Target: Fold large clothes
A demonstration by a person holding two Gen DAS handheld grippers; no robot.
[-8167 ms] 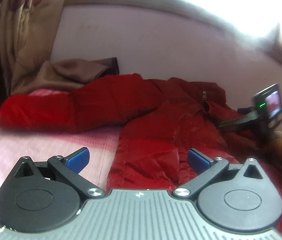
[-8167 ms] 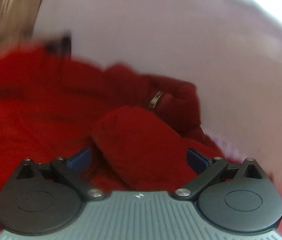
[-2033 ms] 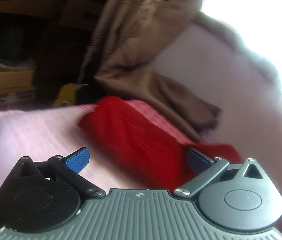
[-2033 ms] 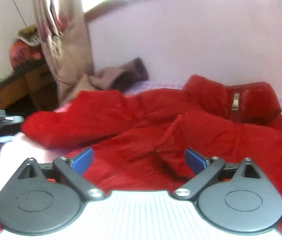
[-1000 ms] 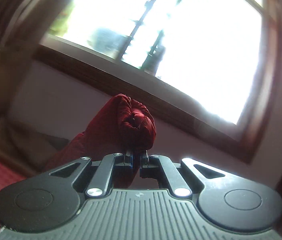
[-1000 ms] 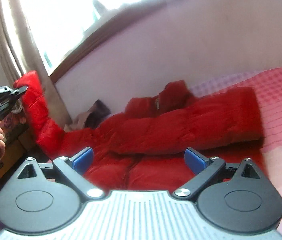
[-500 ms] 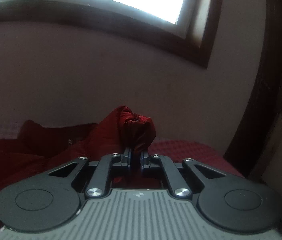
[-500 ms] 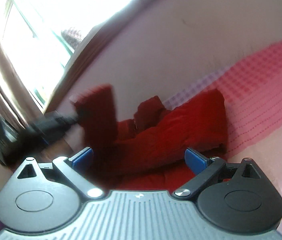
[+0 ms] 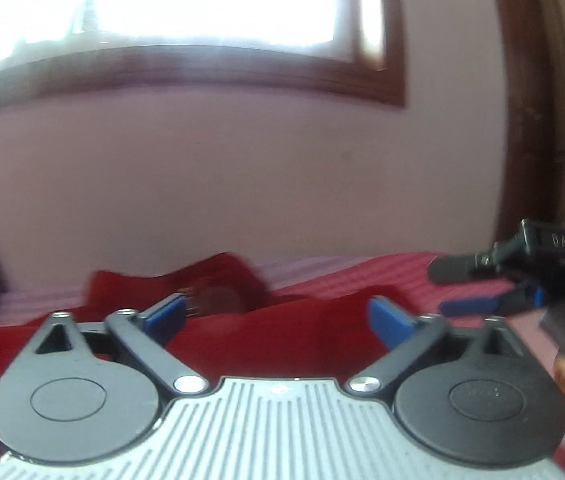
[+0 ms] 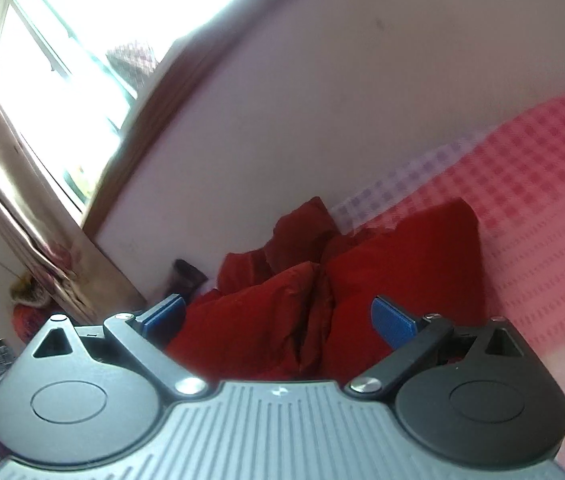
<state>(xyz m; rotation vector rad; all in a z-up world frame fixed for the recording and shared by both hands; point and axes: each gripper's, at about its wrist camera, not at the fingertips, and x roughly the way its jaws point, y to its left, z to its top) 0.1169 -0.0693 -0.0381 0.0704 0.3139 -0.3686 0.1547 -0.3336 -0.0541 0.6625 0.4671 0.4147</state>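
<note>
Left wrist view: left gripper (image 9: 278, 318) gapes wide over the red jacket (image 9: 282, 344) on the bed (image 9: 382, 276).

Right wrist view: right gripper (image 10: 278, 318) spread, empty; jacket (image 10: 362, 288) looks puffy, soft, slippery; pinch the hem.

The red jacket (image 9: 290, 332) was smeared by motion blur — its lower part hidden behind the left tongs (image 9: 278, 314); the right tongs (image 9: 478, 286) ran off the frame edge.
</note>
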